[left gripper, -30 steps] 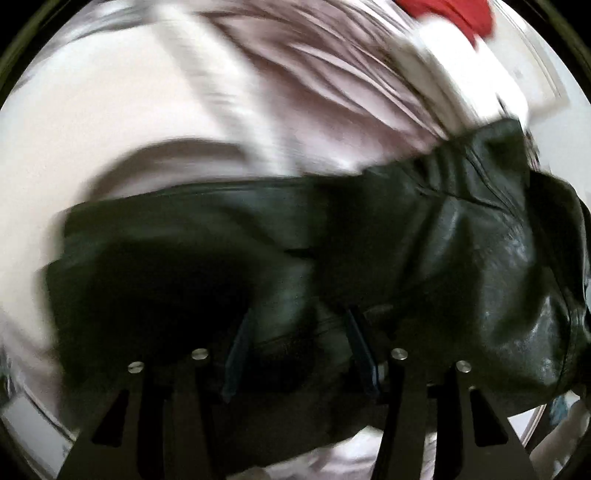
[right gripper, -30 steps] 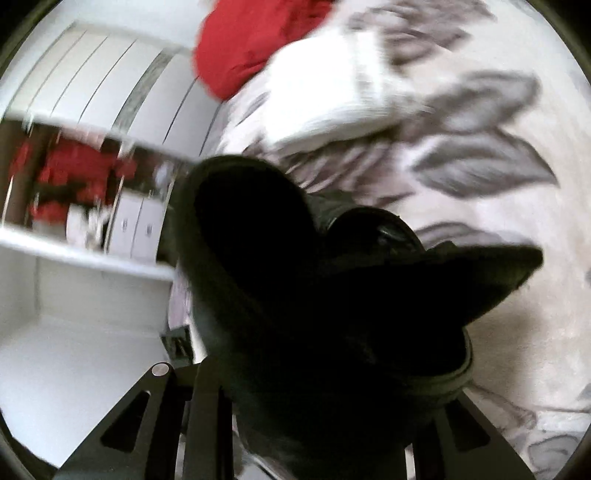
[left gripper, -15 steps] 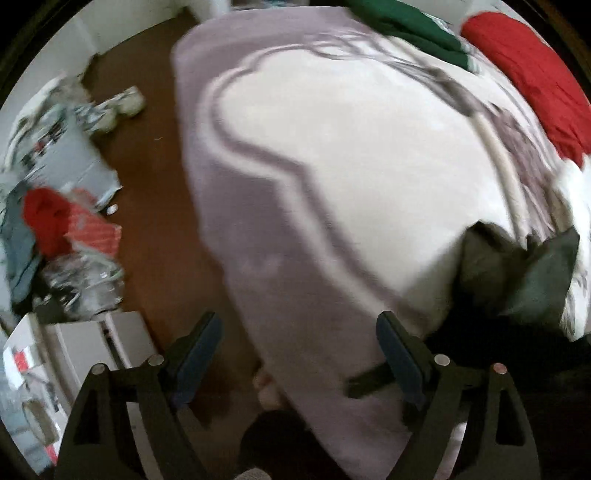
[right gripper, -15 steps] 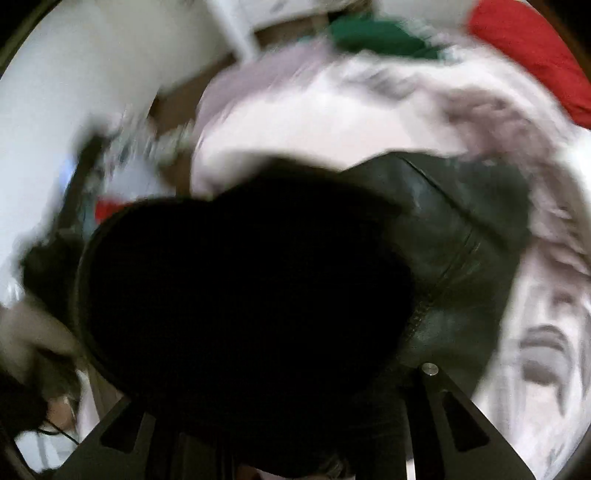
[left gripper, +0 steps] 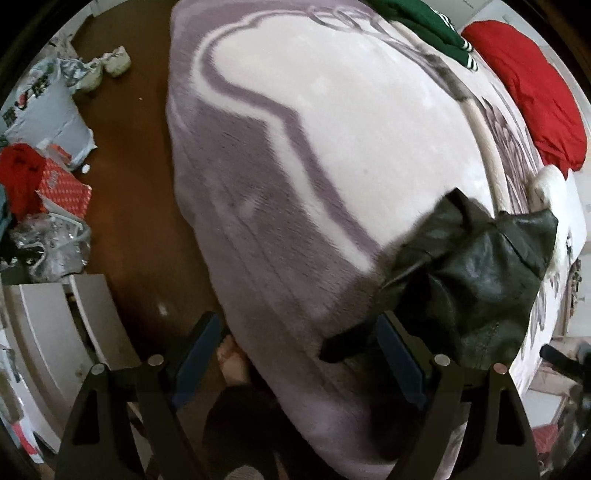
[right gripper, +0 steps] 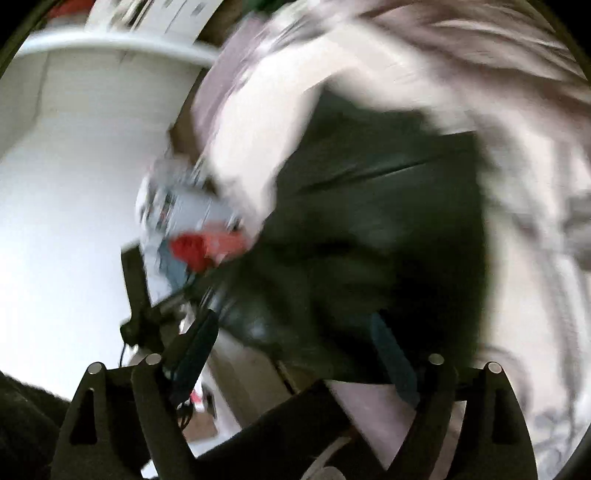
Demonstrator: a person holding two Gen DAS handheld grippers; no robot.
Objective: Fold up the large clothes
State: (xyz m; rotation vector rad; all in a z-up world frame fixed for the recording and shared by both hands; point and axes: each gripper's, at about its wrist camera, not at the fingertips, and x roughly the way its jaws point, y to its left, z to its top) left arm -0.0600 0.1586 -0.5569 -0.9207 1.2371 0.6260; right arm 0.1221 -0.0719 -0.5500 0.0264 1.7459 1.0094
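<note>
While the black leather garment (left gripper: 476,280) lies bunched at the right of the left wrist view, on the pale blanket (left gripper: 332,129) that covers the bed, we see the left gripper (left gripper: 295,354) at the bottom of the frame with its blue-padded fingers spread wide, grasping nothing. A dark strap or edge of the garment crosses just in front of its right finger; we cannot tell whether they touch. At far left lies floor clutter (left gripper: 40,155); at upper right, a green garment (left gripper: 424,22) and a red garment (left gripper: 535,92) rest on the blanket.

In the right wrist view, heavily blurred, the same black garment (right gripper: 369,229) fills the centre. The right gripper (right gripper: 295,350) appears spread, with dark cloth between its fingers, but we cannot tell if it grips.

We judge that the garment needs spreading flat. To do it well, we would take two separate edges, one per gripper, pull them apart evenly, and lay the stiff leather down smoothly before folding.
</note>
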